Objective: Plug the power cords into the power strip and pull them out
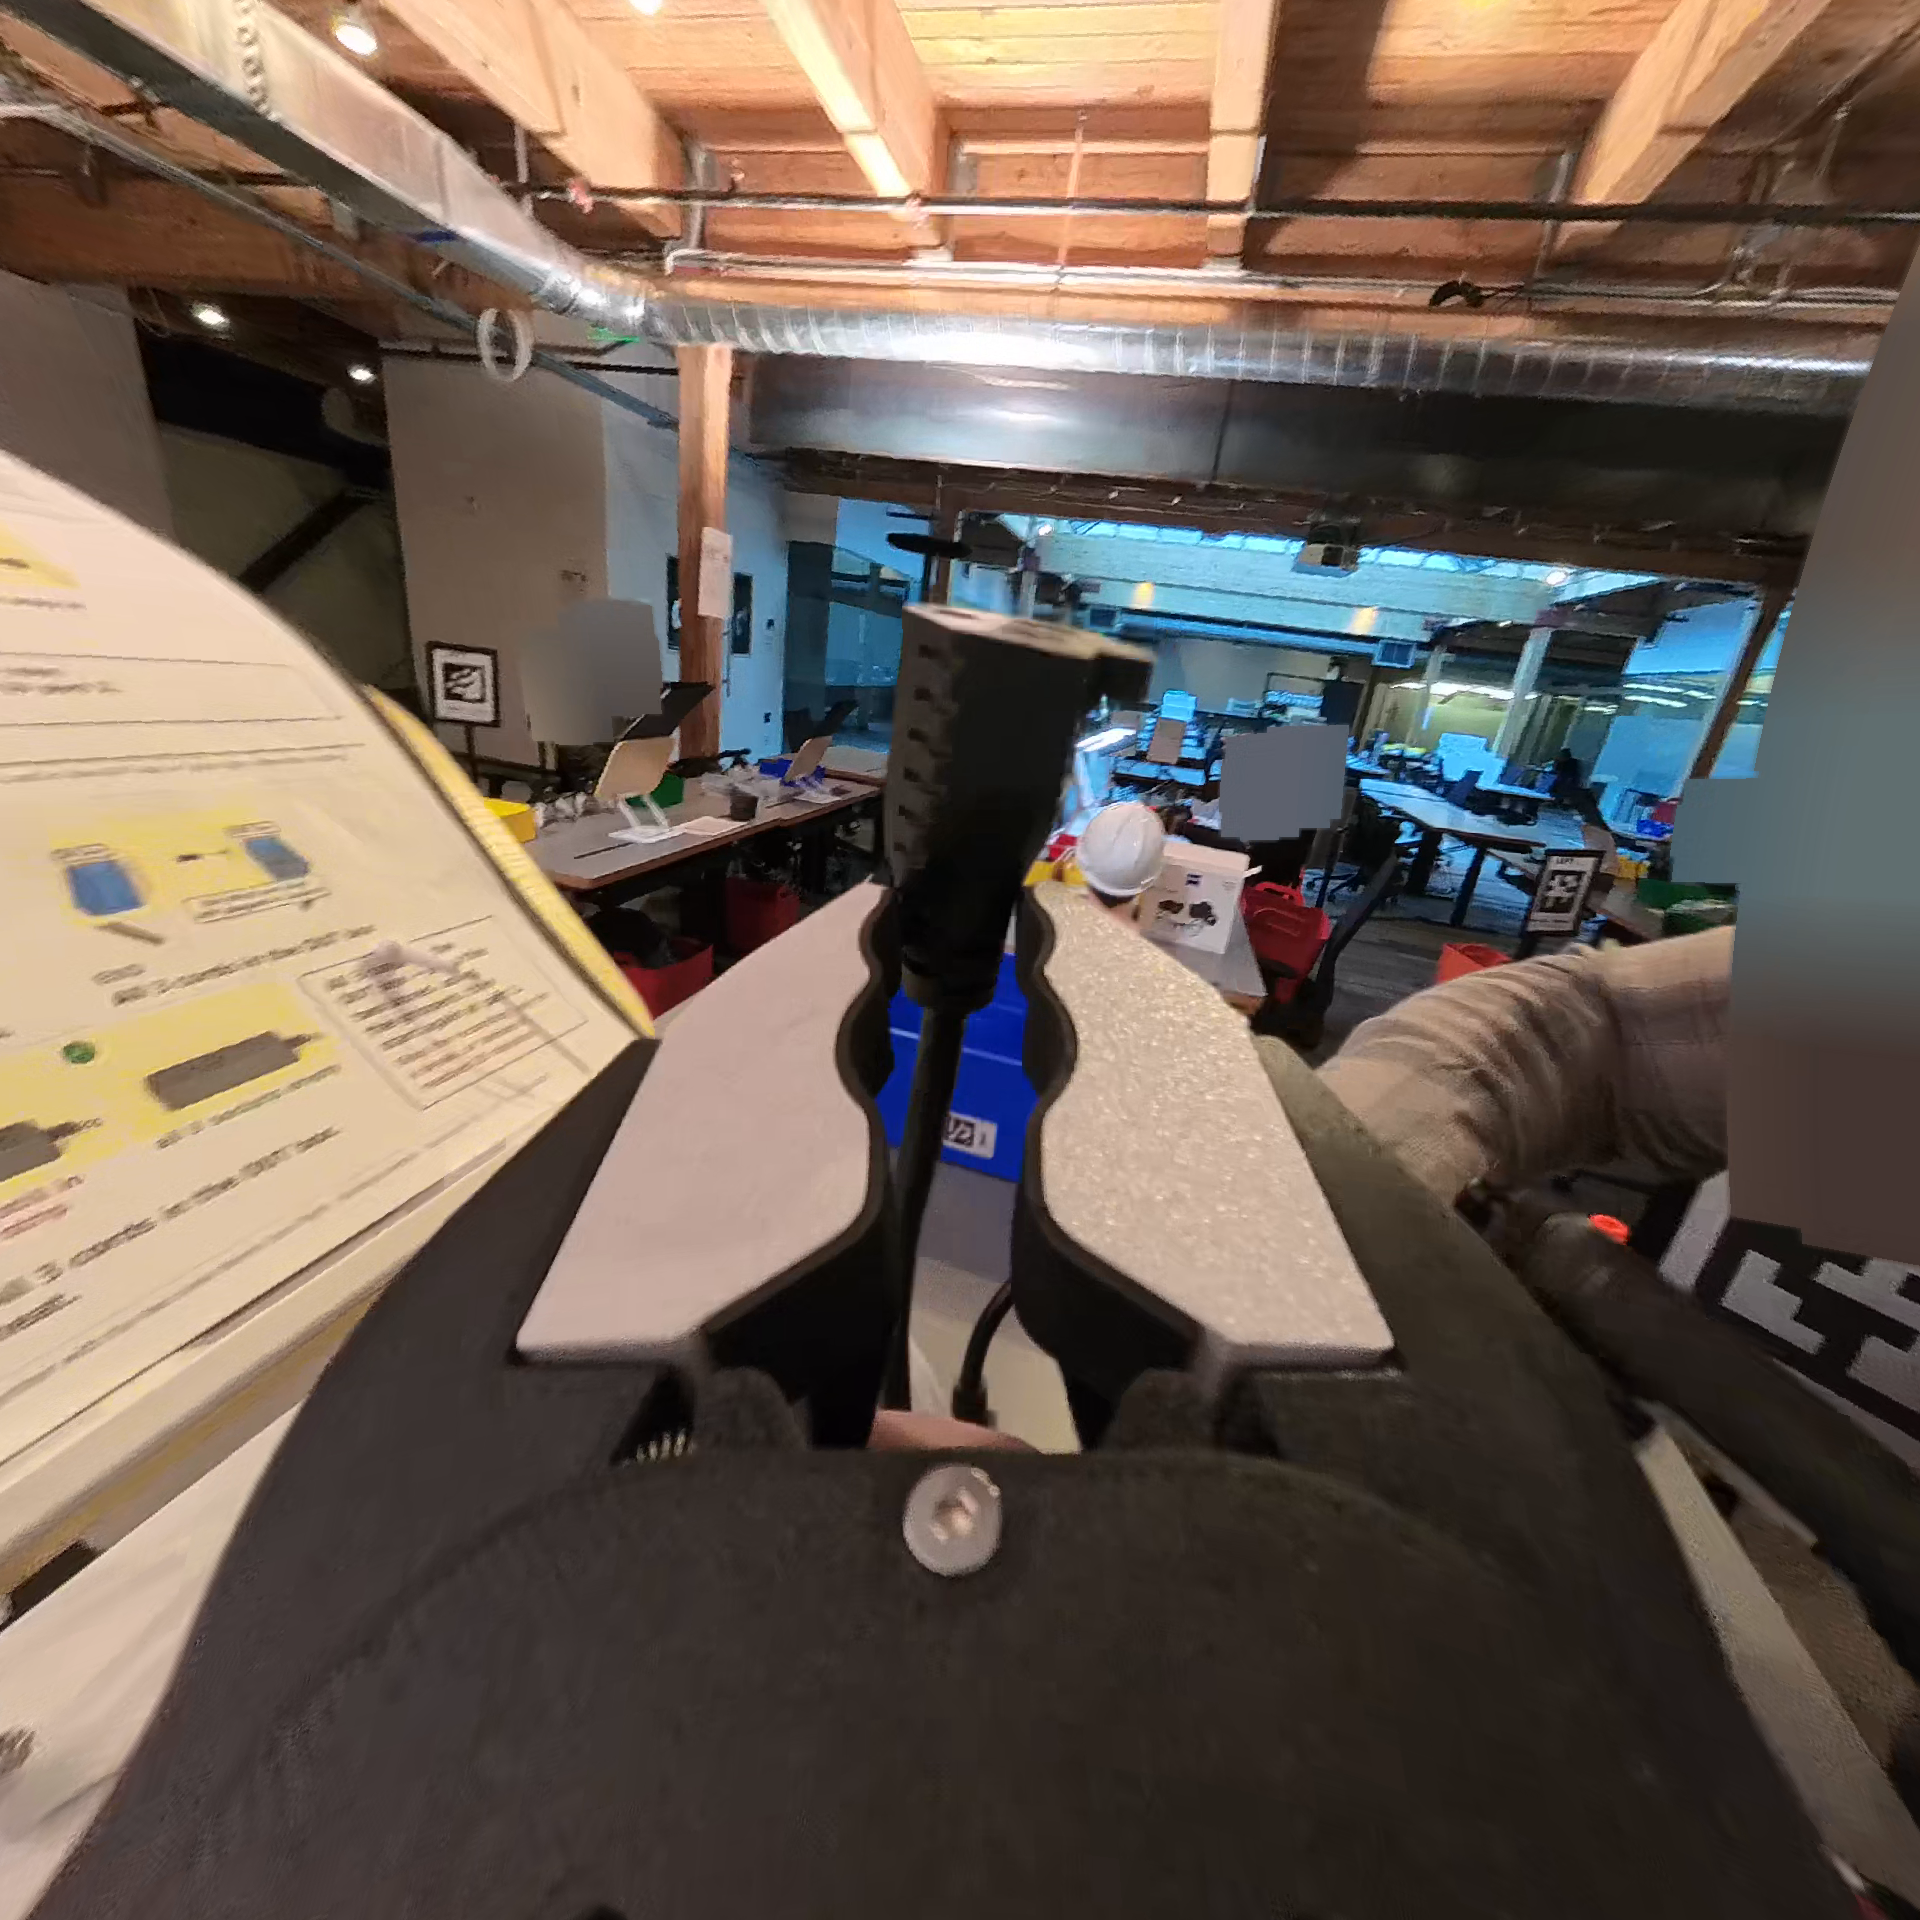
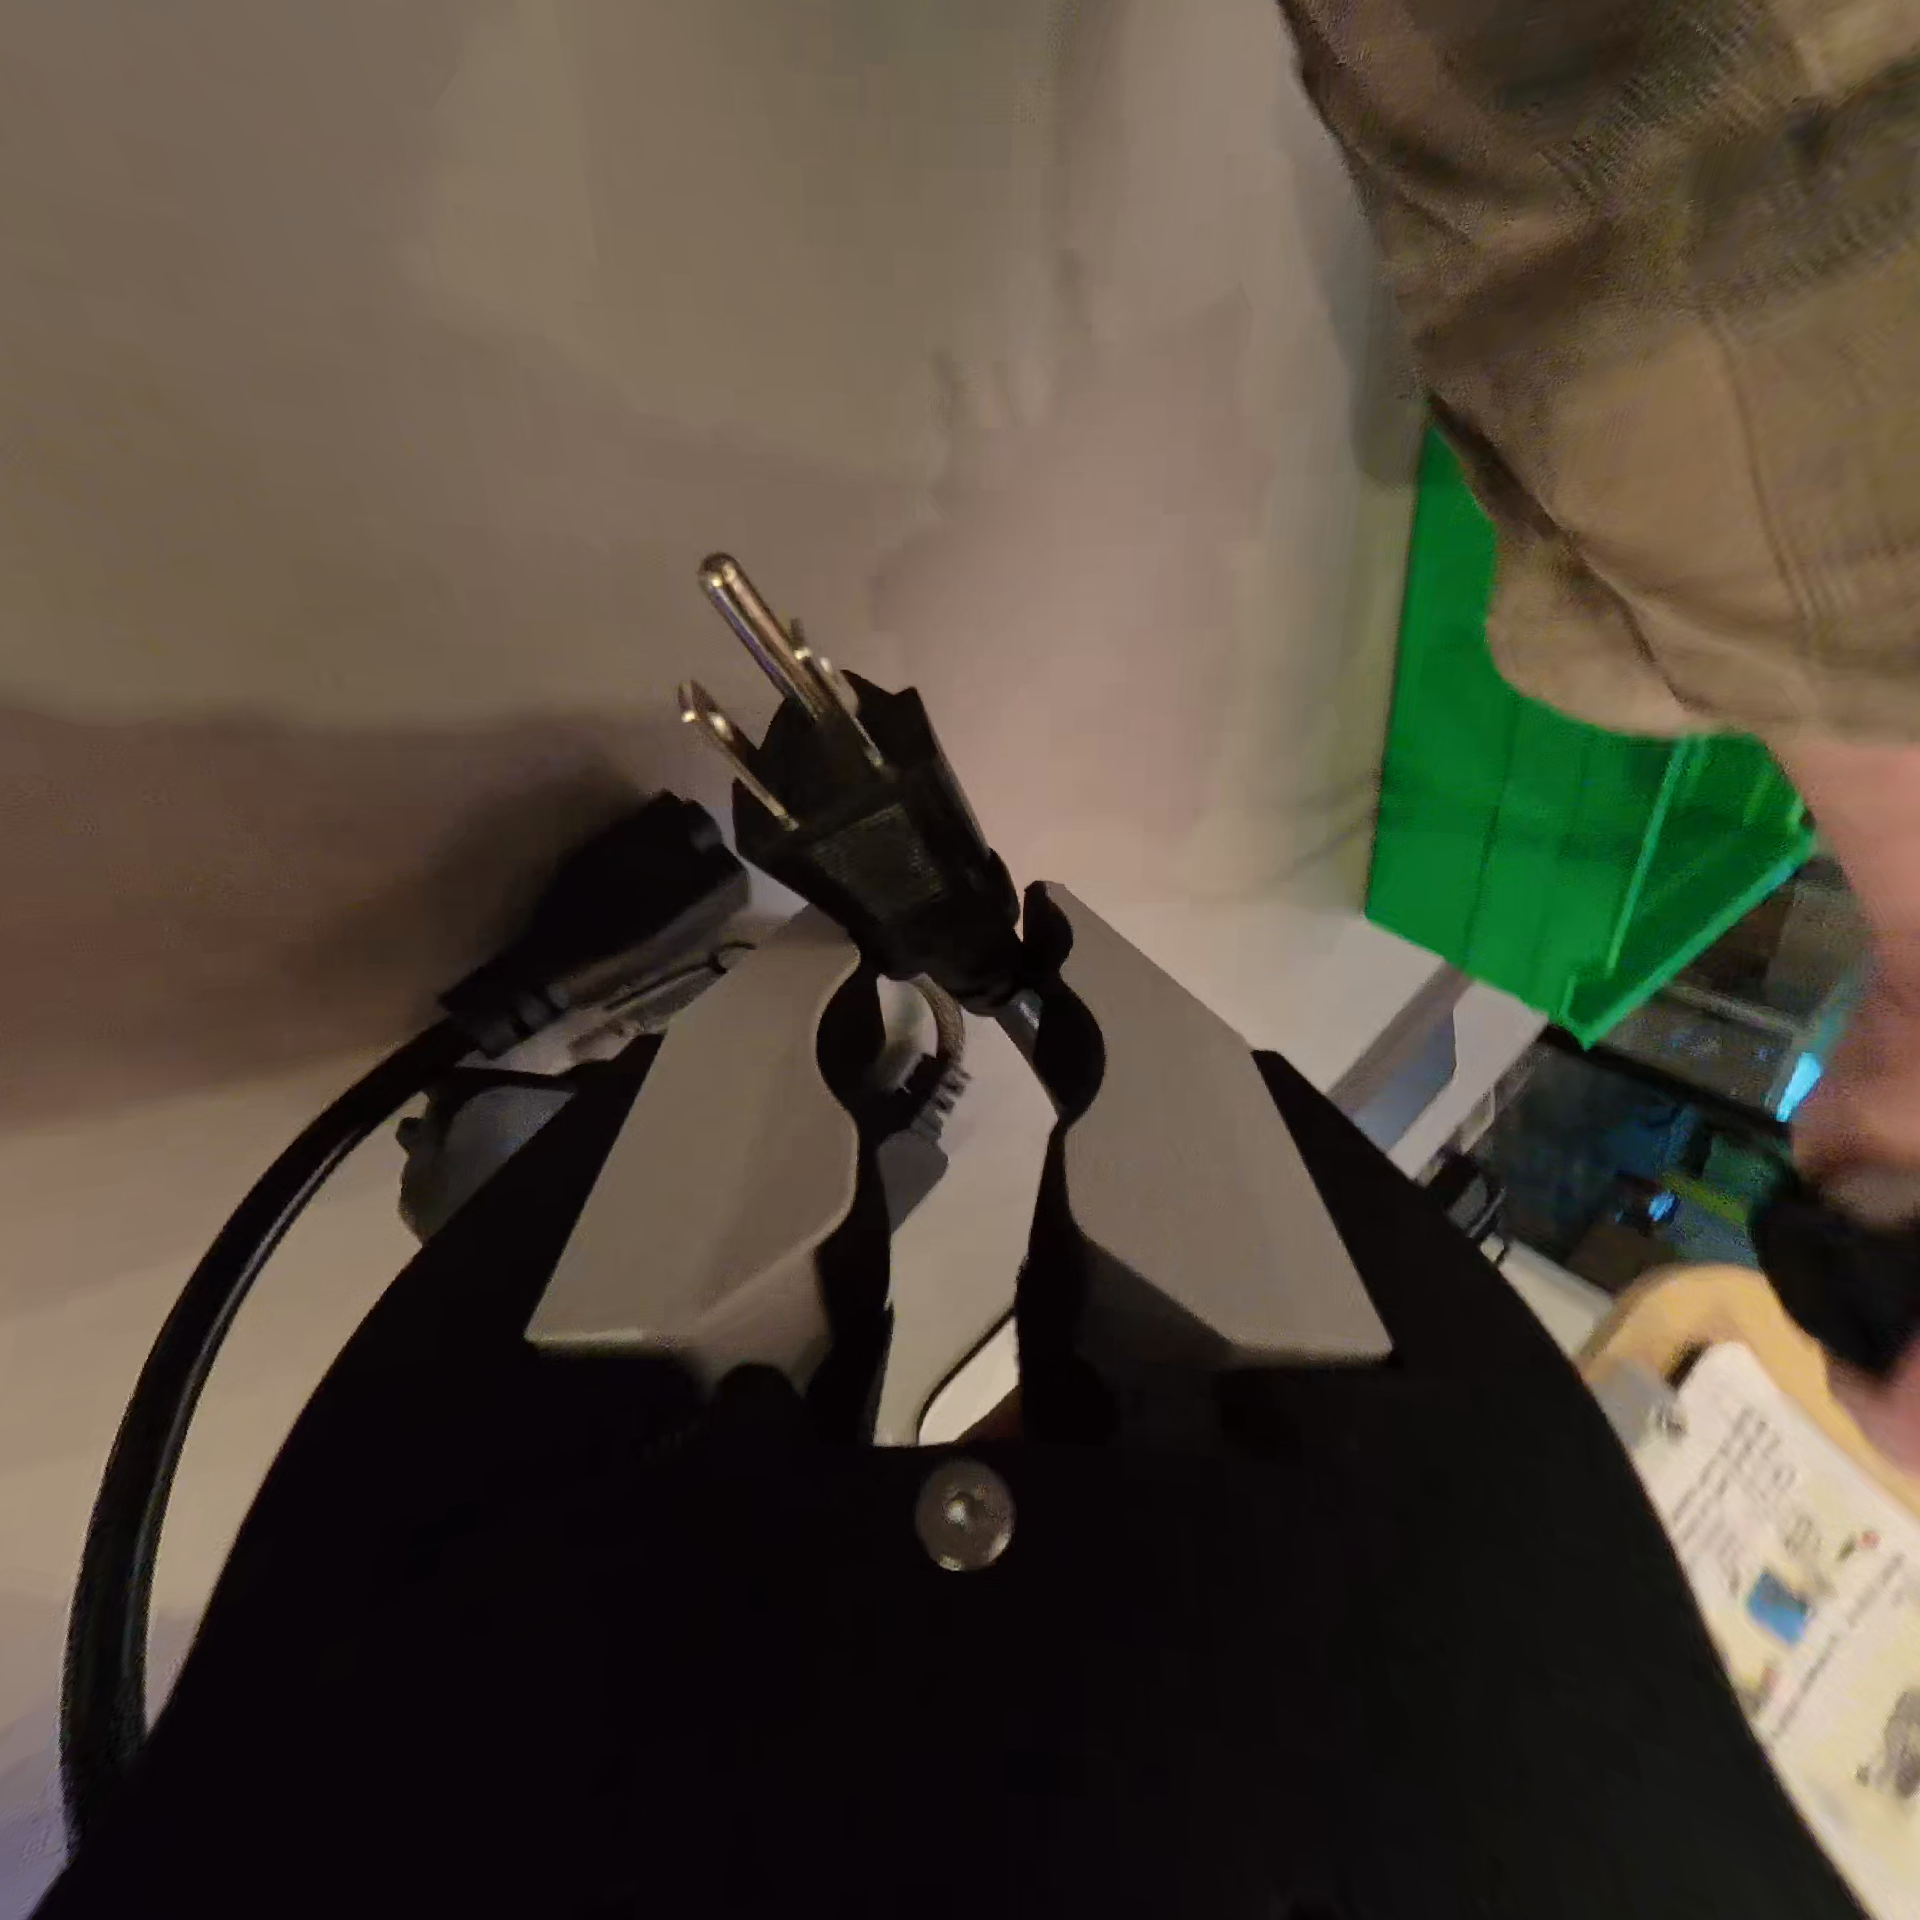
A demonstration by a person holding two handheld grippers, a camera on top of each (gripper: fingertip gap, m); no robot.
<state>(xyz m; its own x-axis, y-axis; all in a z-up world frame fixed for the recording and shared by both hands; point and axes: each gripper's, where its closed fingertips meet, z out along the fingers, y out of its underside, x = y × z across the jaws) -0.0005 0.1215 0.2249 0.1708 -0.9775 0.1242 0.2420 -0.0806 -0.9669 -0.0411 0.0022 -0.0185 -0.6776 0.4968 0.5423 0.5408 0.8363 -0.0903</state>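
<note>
1. Power cords: the left claw [image 1: 954, 940] is clamped on the neck of a black ribbed moulded cord connector [image 1: 977, 769], which stands upright above the fingertips, its thin black cable [image 1: 920, 1122] running down between the grey textured fingers [image 1: 1164, 1122].
2. The right claw [image 2: 940, 961] grips a black three-prong plug [image 2: 862, 831] at its strain relief; the plug tilts up and to the left, its metal prongs [image 2: 748, 634] bare in the air, plugged into nothing.
3. Just left of that plug, a second black cord connector [image 2: 634, 914] lies on a grey object [image 2: 468, 1132] partly hidden by the claw; I cannot tell what it is. Its thick black cable [image 2: 145, 1299] loops down the left.
4. Writing: a laminated white-and-yellow instruction sheet [image 1: 229, 935] with printed pictures stands left of the upright connector; its text is blurred. A similar sheet [image 2: 1808, 1621] shows in the right wrist view, low and right of the plug. Beyond the connector sit a blue bin [image 1: 966, 1070] with a small label, and black-and-white marker signs [image 1: 462, 683].
5. Surface: a plain white bench [image 2: 416, 416] lies behind the plug, with a green plastic bin [image 2: 1538, 831] and a person's tan sleeve [image 2: 1662, 364] to its right.
6. Room: behind the upright connector is an open workshop with a timber-beam ceiling [image 1: 1039, 125], a silver duct [image 1: 1039, 332], a wooden post [image 1: 703, 540], long work tables [image 1: 707, 831] and a white hard hat [image 1: 1120, 847].
</note>
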